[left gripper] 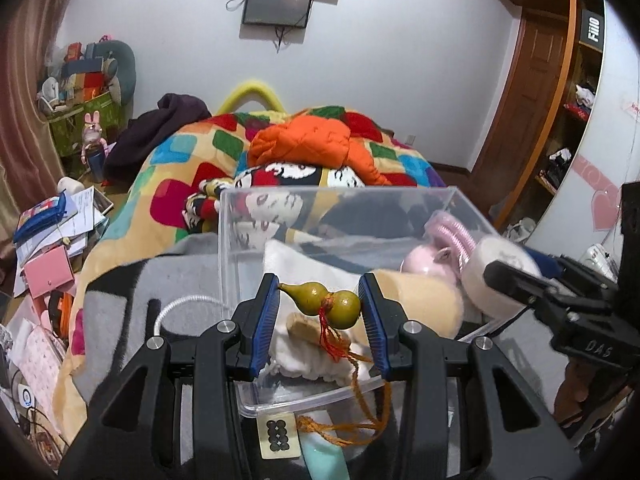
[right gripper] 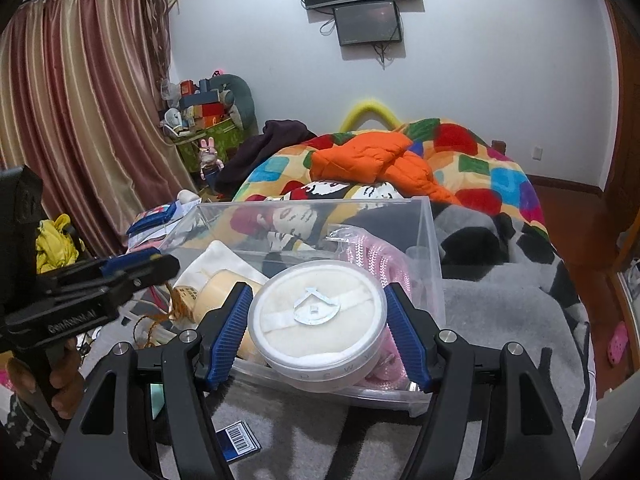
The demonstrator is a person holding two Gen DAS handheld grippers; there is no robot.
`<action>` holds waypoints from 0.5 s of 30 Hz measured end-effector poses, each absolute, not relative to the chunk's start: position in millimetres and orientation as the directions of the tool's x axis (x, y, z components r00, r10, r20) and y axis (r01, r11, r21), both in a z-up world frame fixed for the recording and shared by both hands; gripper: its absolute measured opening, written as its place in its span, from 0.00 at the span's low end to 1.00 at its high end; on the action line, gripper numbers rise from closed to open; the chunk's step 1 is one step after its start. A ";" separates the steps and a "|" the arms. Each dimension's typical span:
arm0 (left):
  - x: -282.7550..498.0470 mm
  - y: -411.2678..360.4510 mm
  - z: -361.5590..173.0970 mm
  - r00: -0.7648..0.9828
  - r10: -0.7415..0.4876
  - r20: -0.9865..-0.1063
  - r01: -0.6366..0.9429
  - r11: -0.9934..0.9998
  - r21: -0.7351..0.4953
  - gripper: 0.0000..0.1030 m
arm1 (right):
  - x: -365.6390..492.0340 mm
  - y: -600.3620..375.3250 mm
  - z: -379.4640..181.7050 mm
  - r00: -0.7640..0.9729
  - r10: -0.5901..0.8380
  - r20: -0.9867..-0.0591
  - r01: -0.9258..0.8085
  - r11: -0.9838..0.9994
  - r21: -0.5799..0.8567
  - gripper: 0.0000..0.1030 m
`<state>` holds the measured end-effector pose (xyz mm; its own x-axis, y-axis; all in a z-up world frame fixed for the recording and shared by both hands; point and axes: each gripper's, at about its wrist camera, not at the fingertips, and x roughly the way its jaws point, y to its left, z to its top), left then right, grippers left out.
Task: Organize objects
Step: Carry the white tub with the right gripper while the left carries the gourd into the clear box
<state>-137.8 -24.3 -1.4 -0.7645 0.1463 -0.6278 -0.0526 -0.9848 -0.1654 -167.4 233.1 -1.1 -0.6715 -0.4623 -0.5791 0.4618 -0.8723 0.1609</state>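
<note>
The left gripper (left gripper: 319, 308) is clamped on a small gourd charm (left gripper: 320, 304) (red tassel trailing) over the clear bin's (left gripper: 280, 216) near edge. The right gripper (right gripper: 318, 328) grips a round puff case (right gripper: 320, 316), seemingly just above the bin's contents.

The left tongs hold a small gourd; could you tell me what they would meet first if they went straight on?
Probably the white cloth inside the clear bin, just beyond the gourd; depth is hard to judge.

The left gripper (left gripper: 319, 309) tilts downward with both blue pads pressed on something held, while the right gripper (right gripper: 318, 326) angles down beside it, likewise clamped.
</note>
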 end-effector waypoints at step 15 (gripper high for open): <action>-140.1 -15.7 -12.6 -0.744 0.138 -0.654 -0.075 -0.990 -0.123 0.43 | -180.3 218.7 -10.0 -0.678 -0.432 -0.595 0.458 -0.881 0.118 0.63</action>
<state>-140.1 -15.7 -12.6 -0.7441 0.1380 -0.6536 -0.0753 -0.9895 -0.1233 -180.3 218.7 -10.0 -0.6777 -0.4317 -0.5954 0.4580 -0.8811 0.1175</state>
